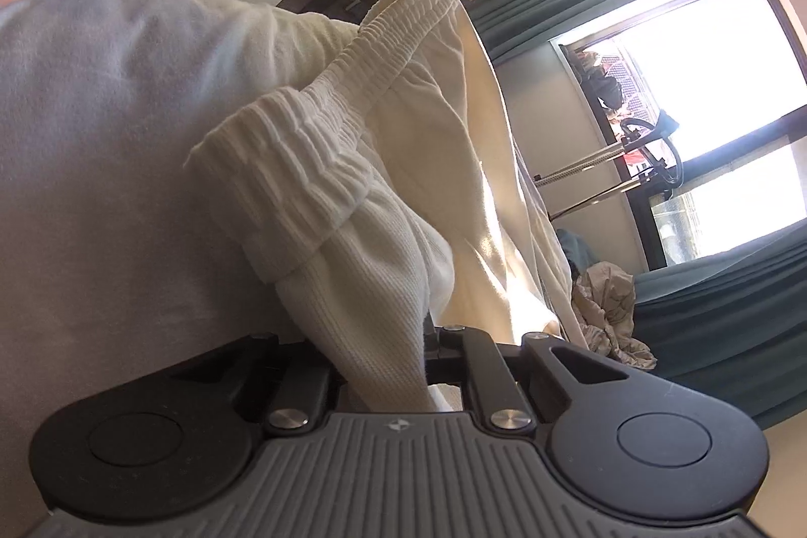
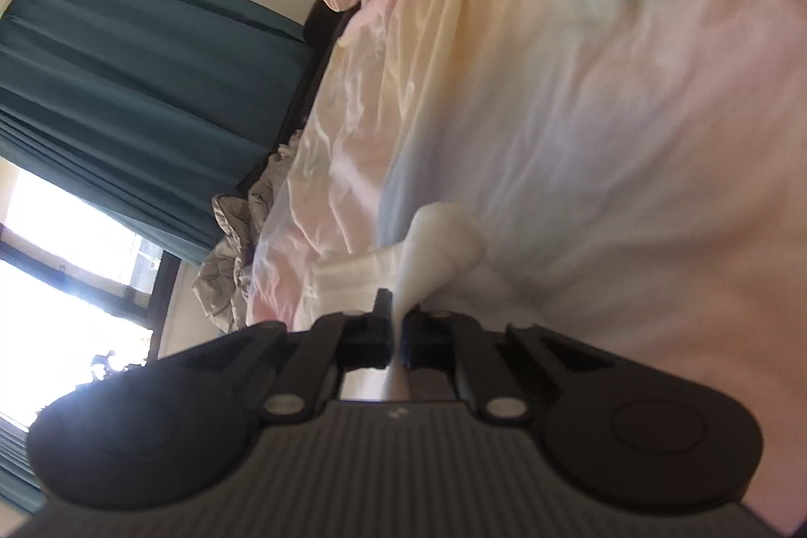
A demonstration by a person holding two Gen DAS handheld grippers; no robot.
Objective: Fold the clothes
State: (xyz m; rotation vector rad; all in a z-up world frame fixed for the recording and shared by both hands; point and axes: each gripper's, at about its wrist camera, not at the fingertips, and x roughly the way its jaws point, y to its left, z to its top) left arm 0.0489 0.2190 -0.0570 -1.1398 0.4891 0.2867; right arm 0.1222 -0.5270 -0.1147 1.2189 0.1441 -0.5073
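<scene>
Lengthwise, cream trousers stretch away from left tongs, waistband farthest.

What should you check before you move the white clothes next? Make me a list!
1. Left gripper shut on the cream garment: ok.
2. Right gripper shut on a bunched white piece of cloth: ok.
3. Both grippers hold the same garment: cannot tell.
4. Elastic waistband lying flat: not ok, it is bunched and raised.
5. Pastel bedsheet free of clutter where the right gripper points: ok.
</scene>
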